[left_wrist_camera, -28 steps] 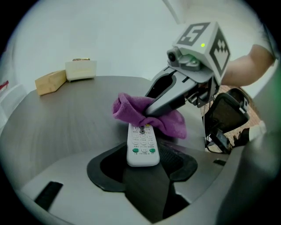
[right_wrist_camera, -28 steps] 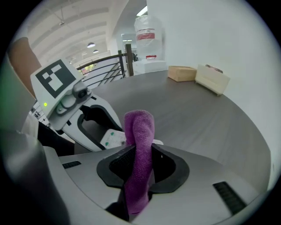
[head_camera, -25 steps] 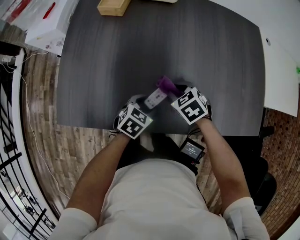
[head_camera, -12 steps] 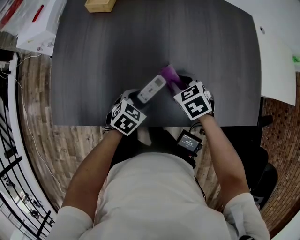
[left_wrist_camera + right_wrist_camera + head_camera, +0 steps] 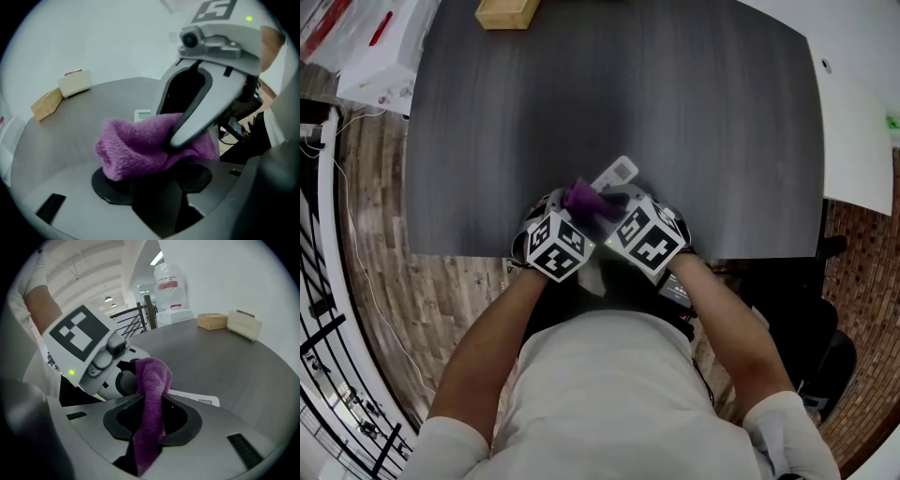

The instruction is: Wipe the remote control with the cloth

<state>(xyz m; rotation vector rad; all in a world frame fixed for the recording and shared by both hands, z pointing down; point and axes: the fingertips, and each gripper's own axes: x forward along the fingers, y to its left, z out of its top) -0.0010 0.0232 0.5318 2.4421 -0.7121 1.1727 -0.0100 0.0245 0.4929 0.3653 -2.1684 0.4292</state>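
Note:
The white remote control [image 5: 615, 174] sticks out up and to the right from my left gripper [image 5: 573, 212], above the dark table [image 5: 487, 141]. Those jaws have just been opening a little wider with the remote's near end still between them. The purple cloth [image 5: 581, 198] lies bunched over that end, with my right gripper [image 5: 604, 209] shut on it. In the left gripper view the cloth [image 5: 140, 147] hides my jaws, and only the remote's tip [image 5: 143, 114] shows. In the right gripper view the cloth [image 5: 151, 399] runs up between the jaws, with the remote [image 5: 199, 400] behind.
A wooden box [image 5: 506, 11] stands at the table's far edge, next to a pale box [image 5: 243, 323]. A white table [image 5: 858, 141] adjoins on the right, and a white carton [image 5: 375, 66] sits far left. The table's near edge [image 5: 487, 251] runs just under both grippers.
My right gripper has carried the cloth left and toward me along the remote, from its far end to the end by the left gripper. The left gripper stayed nearly in place and rolled slightly.

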